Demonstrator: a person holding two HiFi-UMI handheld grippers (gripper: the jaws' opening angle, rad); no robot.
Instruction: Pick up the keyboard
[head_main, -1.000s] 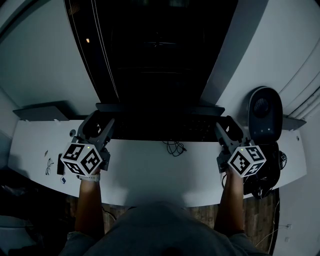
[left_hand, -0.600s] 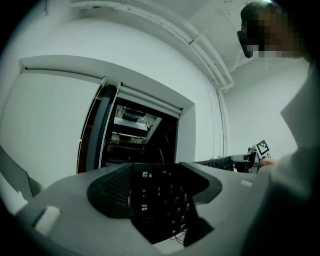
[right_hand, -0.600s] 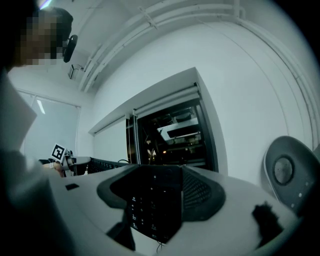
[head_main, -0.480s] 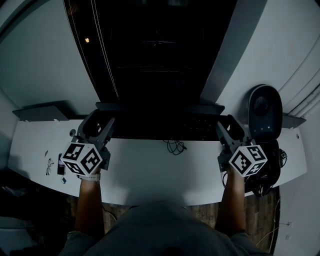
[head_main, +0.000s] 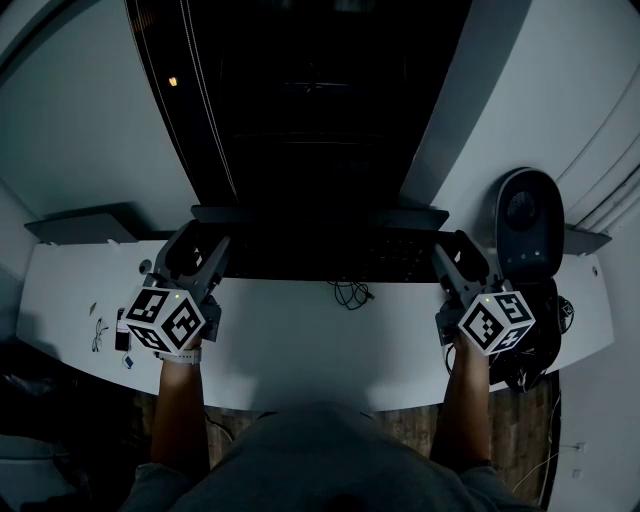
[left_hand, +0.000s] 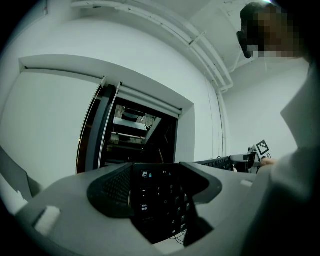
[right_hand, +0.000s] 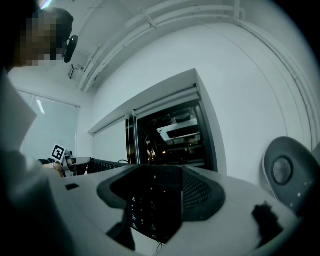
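Note:
A black keyboard (head_main: 320, 255) stretches across the far edge of the white desk (head_main: 300, 345), below a dark opening. My left gripper (head_main: 205, 250) is shut on its left end, and the left gripper view shows the Esc and Tab keys (left_hand: 145, 202) between the jaws of that gripper (left_hand: 156, 186). My right gripper (head_main: 447, 257) is shut on the right end. In the right gripper view the number keys (right_hand: 145, 212) sit between the jaws of this gripper (right_hand: 159, 192). I cannot tell whether the keyboard rests on the desk or hangs just above it.
A grey oval speaker (head_main: 530, 225) stands at the right, also in the right gripper view (right_hand: 290, 172). A loose cable (head_main: 348, 293) lies mid-desk. Tangled black cables (head_main: 535, 350) sit by the right gripper. Small items (head_main: 105, 330) lie at the left end. A grey shelf (head_main: 85, 222) juts out at far left.
Almost nothing has changed. The right gripper has shifted very slightly to the right; both grippers keep their hold on the keyboard's ends.

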